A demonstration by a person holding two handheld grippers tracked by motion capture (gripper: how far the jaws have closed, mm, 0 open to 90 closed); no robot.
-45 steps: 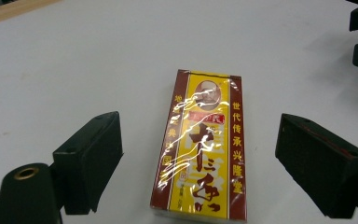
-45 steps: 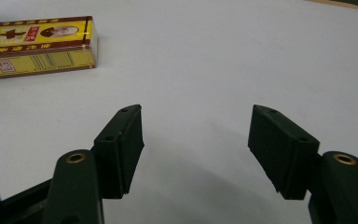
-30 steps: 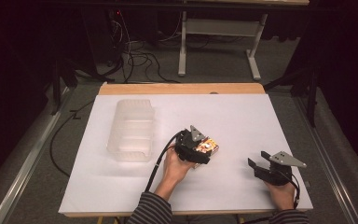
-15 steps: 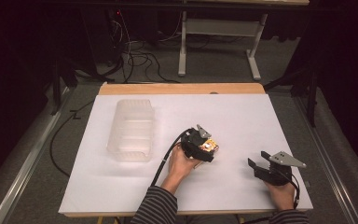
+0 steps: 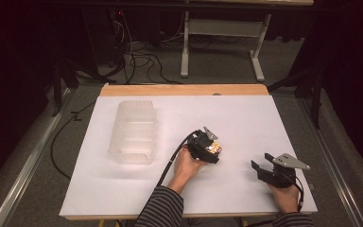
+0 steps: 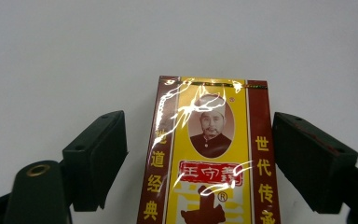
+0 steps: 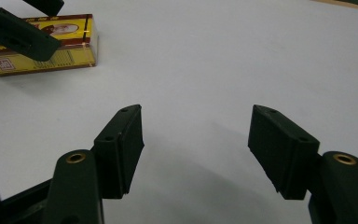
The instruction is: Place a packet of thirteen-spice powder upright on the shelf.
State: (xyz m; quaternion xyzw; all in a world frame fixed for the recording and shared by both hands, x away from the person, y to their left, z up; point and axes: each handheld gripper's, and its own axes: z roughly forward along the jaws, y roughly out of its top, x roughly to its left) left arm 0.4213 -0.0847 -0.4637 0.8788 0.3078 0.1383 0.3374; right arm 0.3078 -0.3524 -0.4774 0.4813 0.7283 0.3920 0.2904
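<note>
Left gripper point(image 6: 200, 154) straddling yellow box point(image 6: 209, 158), long axis along fingers point(image 6: 95, 156); closing in, gaps both sides. Right gripper point(image 7: 196, 144) wide, empty, right of box on tabletop point(image 5: 246, 118).

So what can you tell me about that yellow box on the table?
The yellow box is a flat carton with dark red side bands, Chinese characters and an oval portrait, under glossy film. It lies flat on the white table, between the left tongs, whose jaws have just been closing but stand apart from its sides.
</note>
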